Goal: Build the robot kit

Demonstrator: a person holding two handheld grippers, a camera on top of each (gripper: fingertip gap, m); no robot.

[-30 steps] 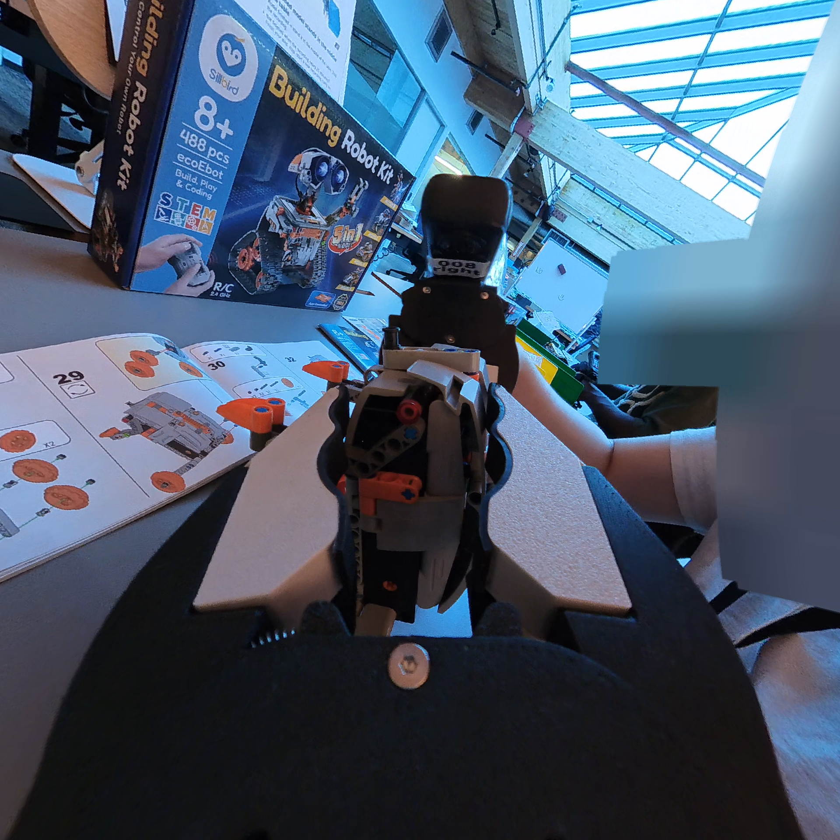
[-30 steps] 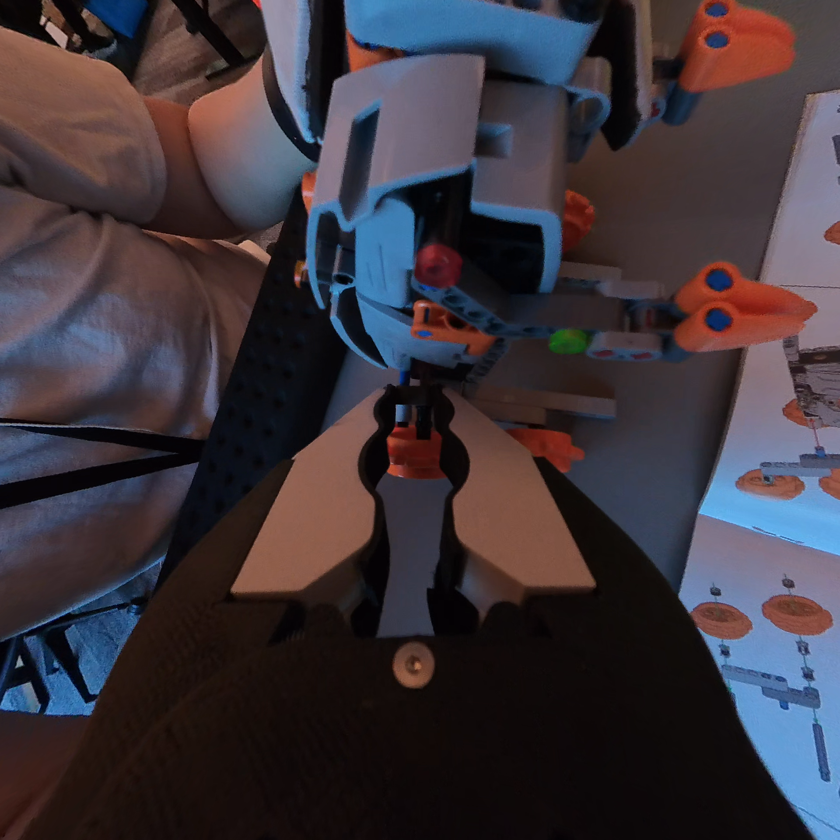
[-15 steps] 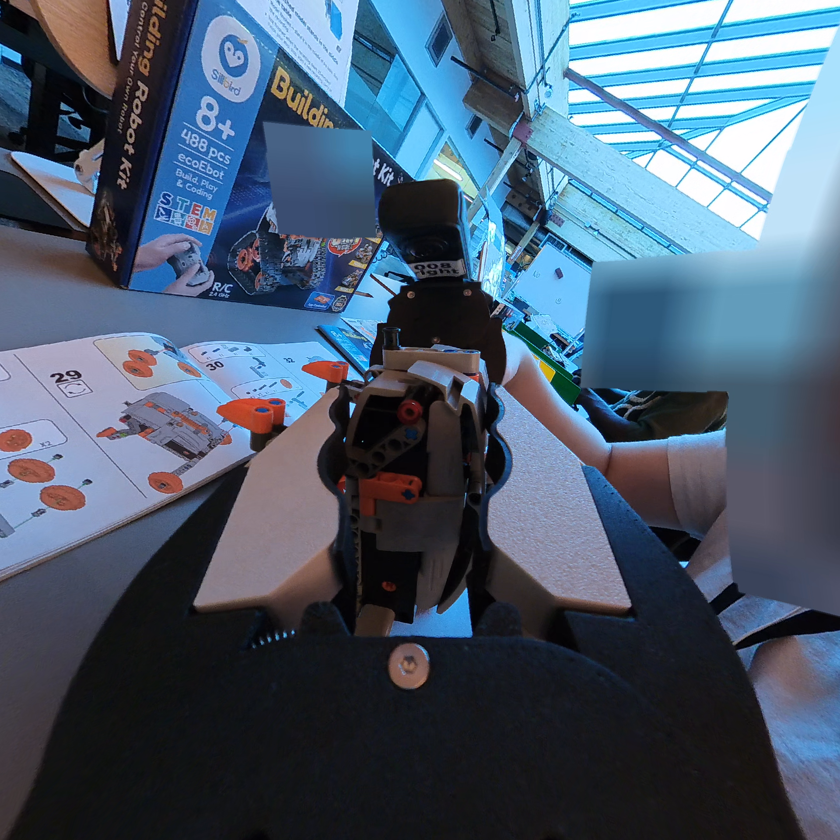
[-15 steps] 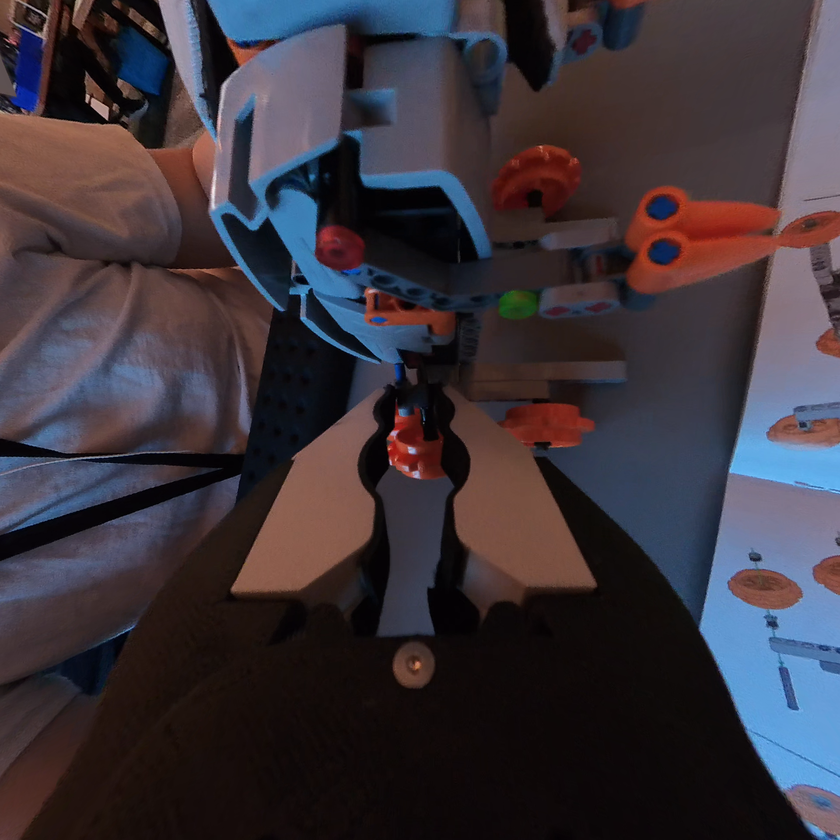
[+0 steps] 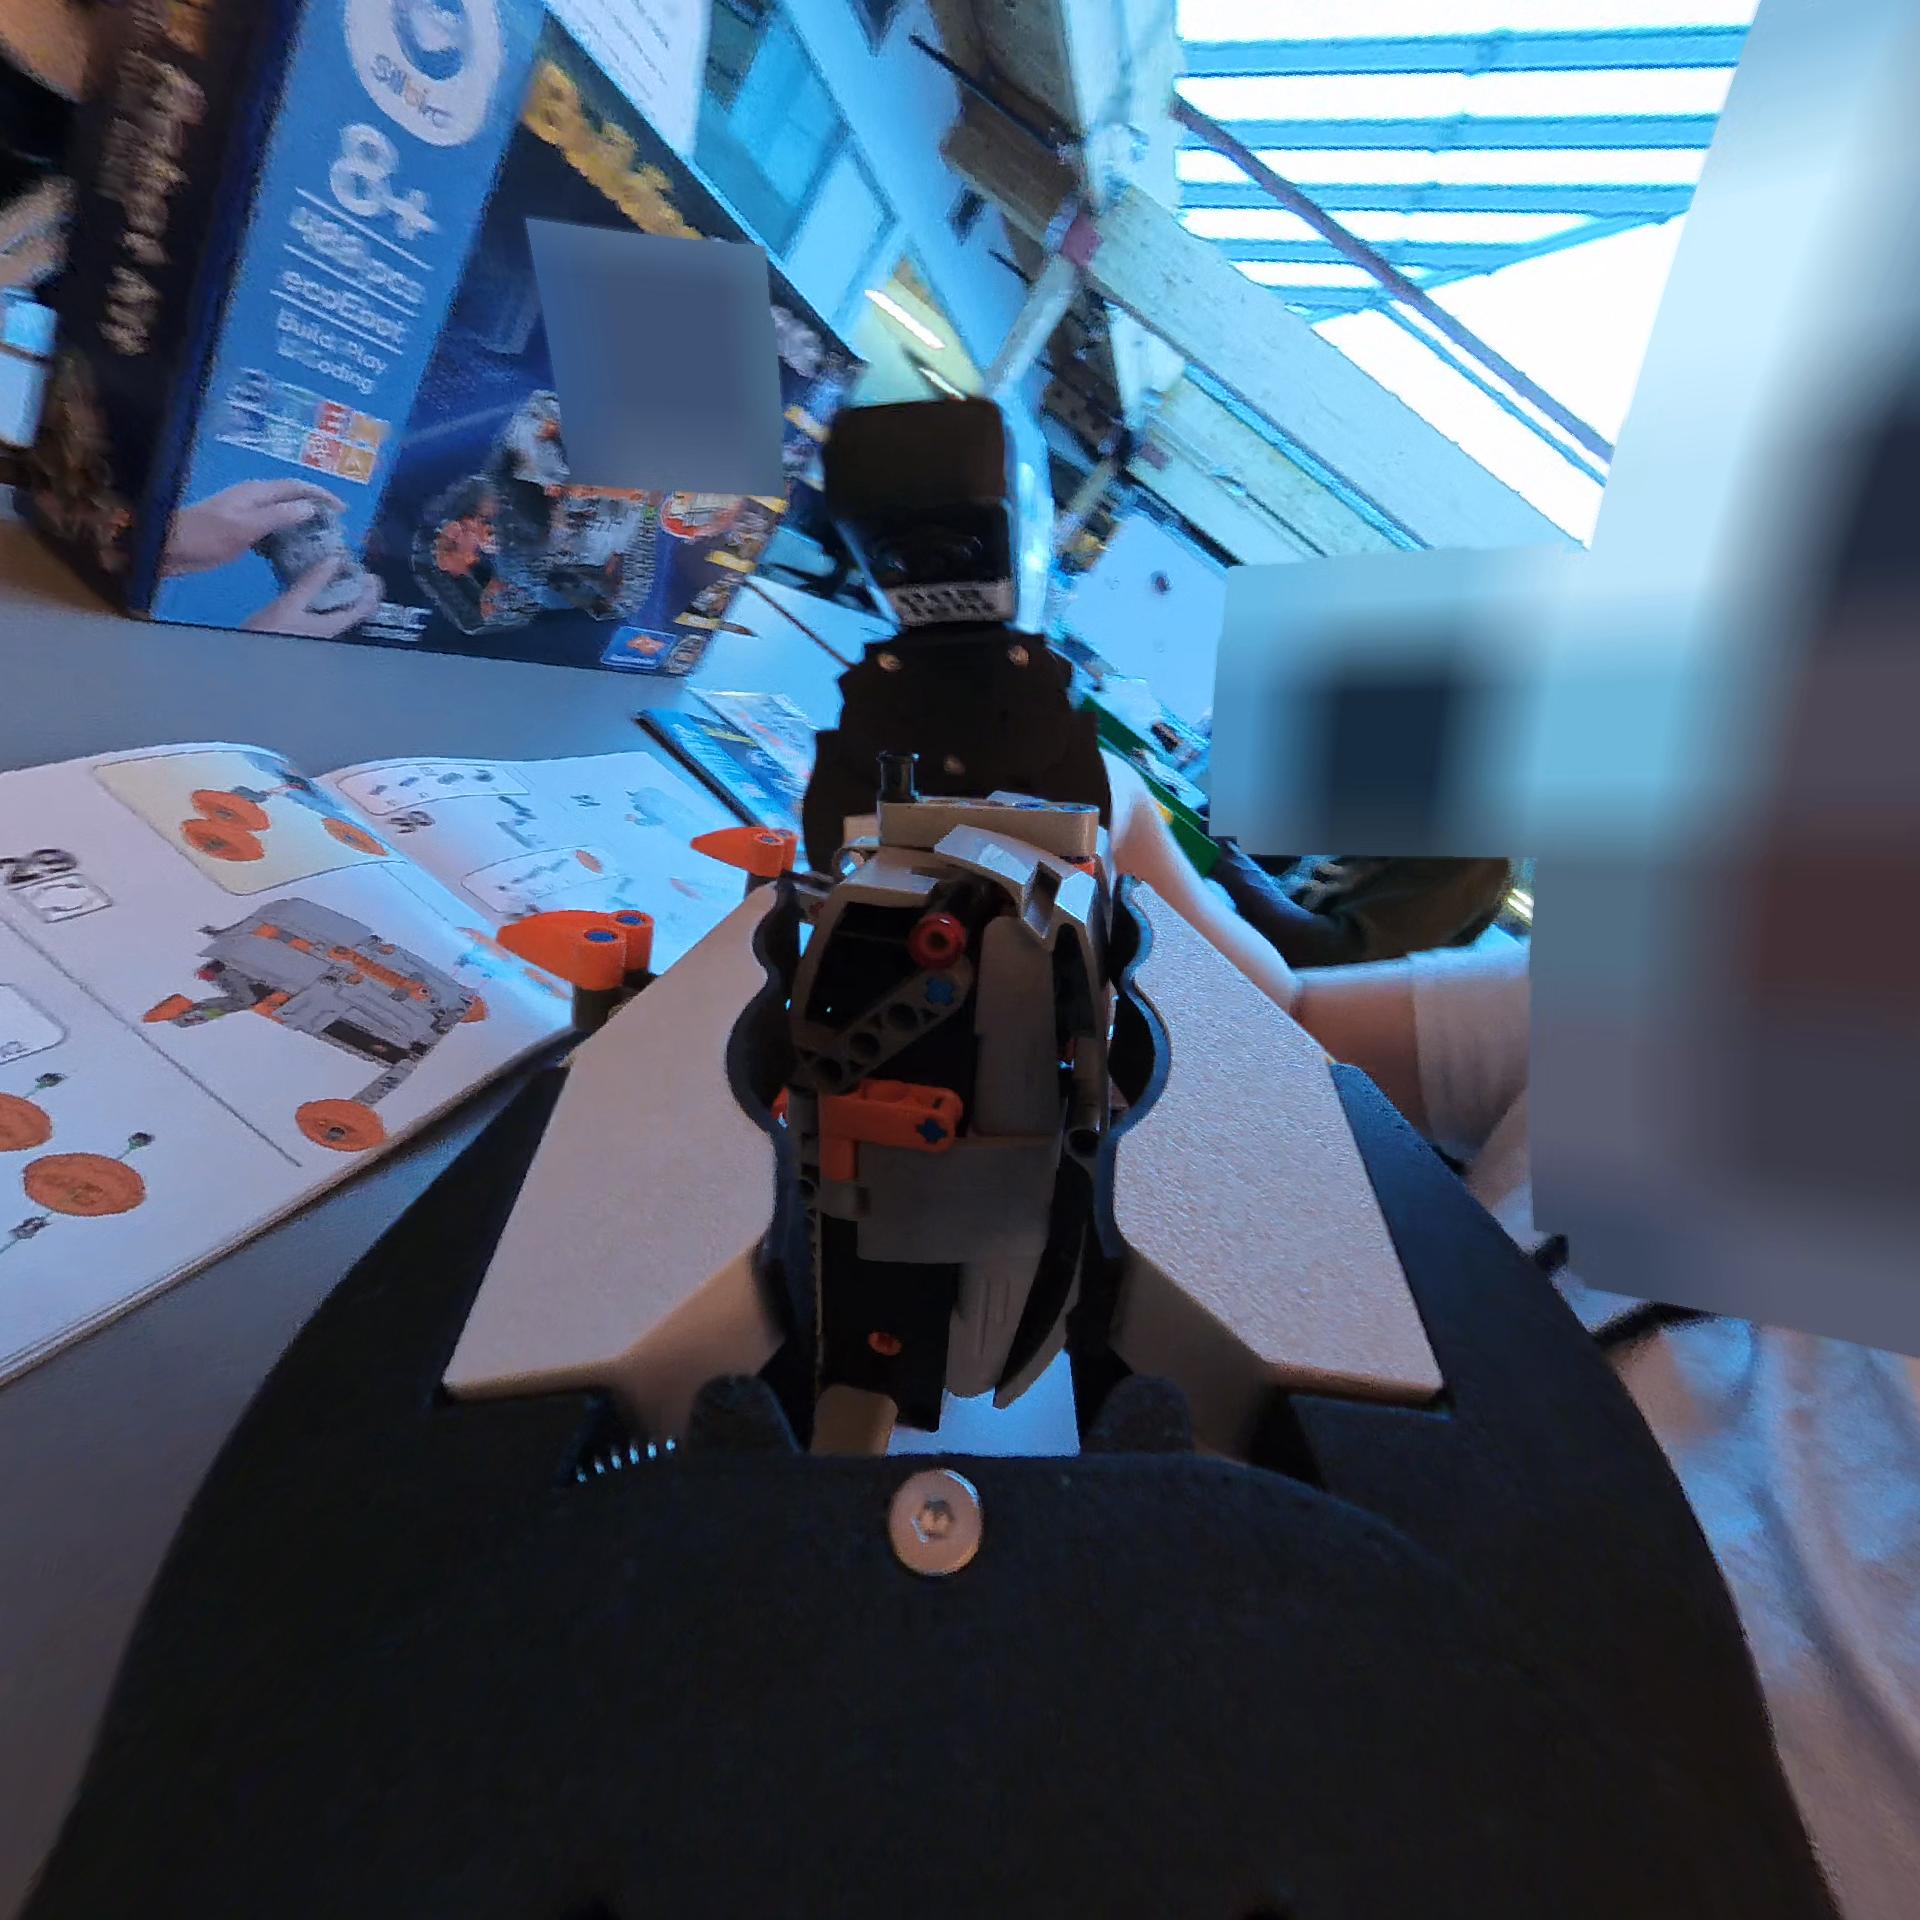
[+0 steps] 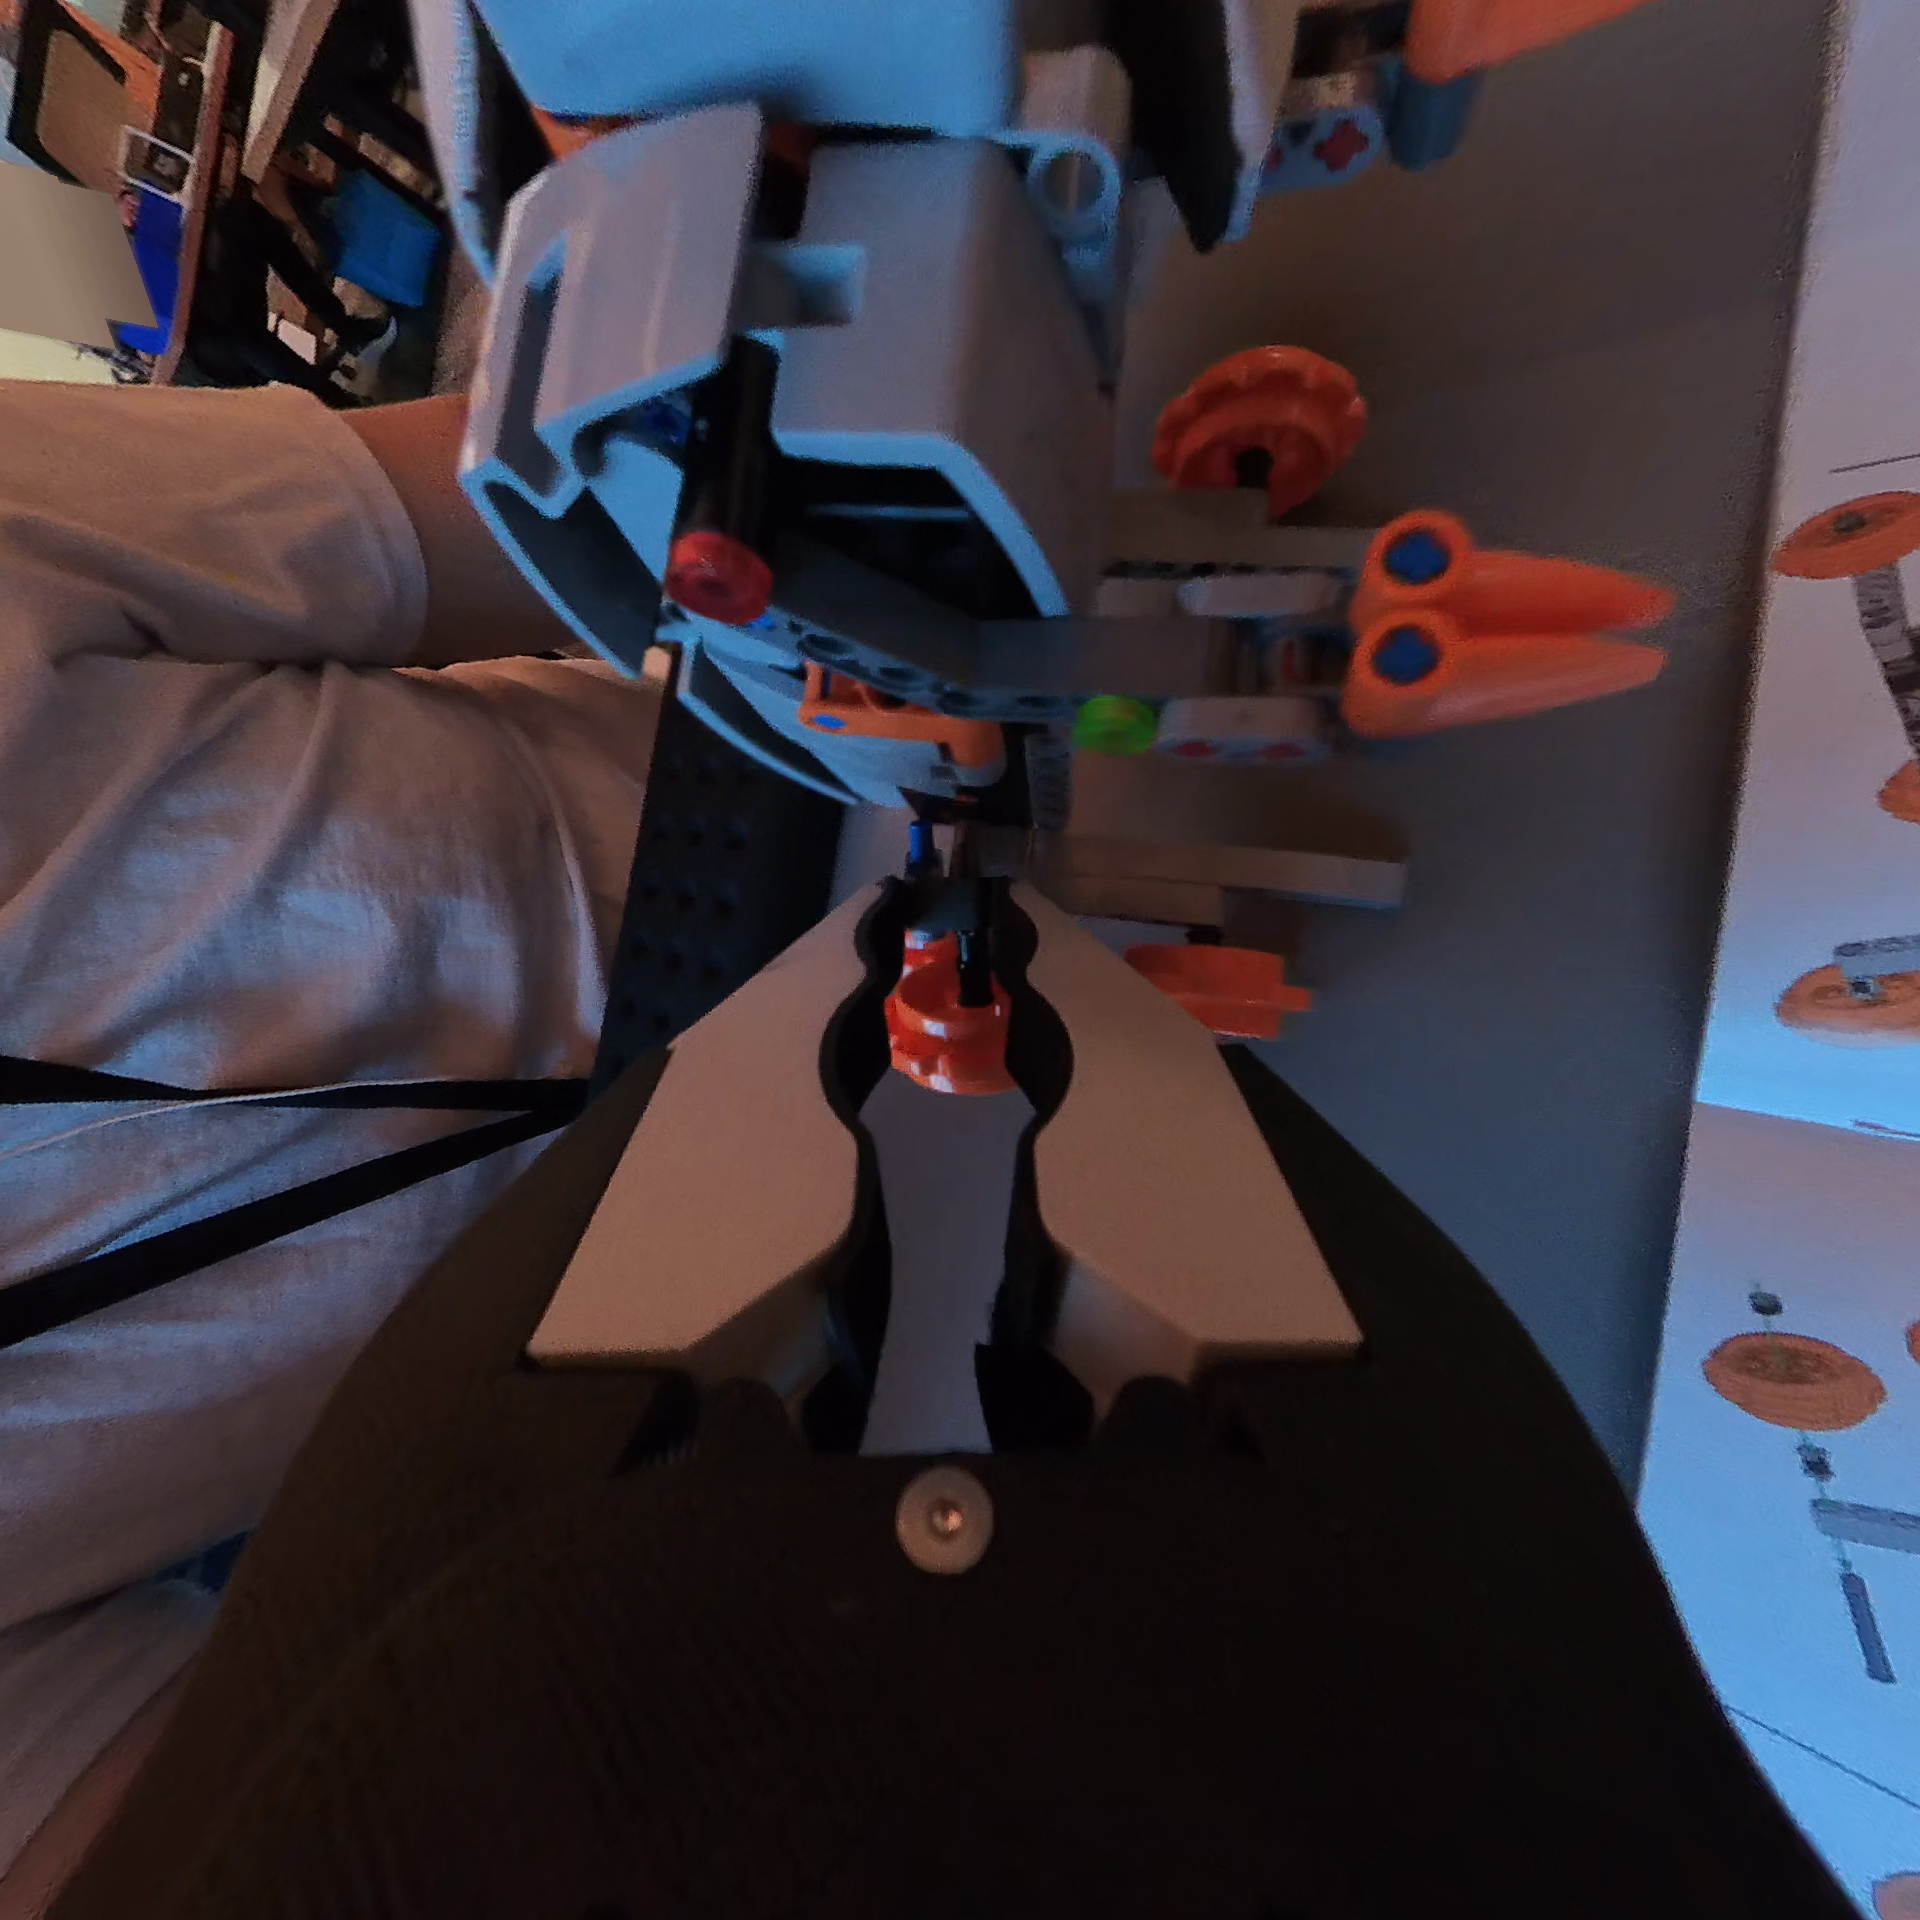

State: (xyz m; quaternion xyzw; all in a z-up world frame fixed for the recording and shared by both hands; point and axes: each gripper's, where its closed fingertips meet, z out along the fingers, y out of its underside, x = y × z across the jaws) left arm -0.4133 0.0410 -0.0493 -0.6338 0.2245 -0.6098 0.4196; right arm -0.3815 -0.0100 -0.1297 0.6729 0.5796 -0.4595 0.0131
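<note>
My left gripper (image 5: 940, 914) is shut on a grey, black and orange toy robot body (image 5: 925, 1101) and holds it above the grey table (image 5: 312, 686). The same body (image 6: 790, 447) fills the top of the right wrist view, with orange claw arms (image 6: 1496, 623) sticking out to the right. My right gripper (image 6: 948, 914) is shut on a small orange wheel (image 6: 948, 1029) with a black axle, and its tips touch the underside of the body. The right gripper (image 5: 935, 582) also shows beyond the body in the left wrist view.
An open instruction booklet (image 5: 260, 987) lies on the table to the left; it also shows in the right wrist view (image 6: 1818, 1247). A blue kit box (image 5: 343, 332) stands behind it. A person's arm (image 5: 1299, 987) and light shirt (image 6: 260, 831) are close by.
The right gripper with the orange wheel has shifted along the underside of the robot body, and the body now looks larger and closer in the right wrist view. The left gripper has tilted slightly.
</note>
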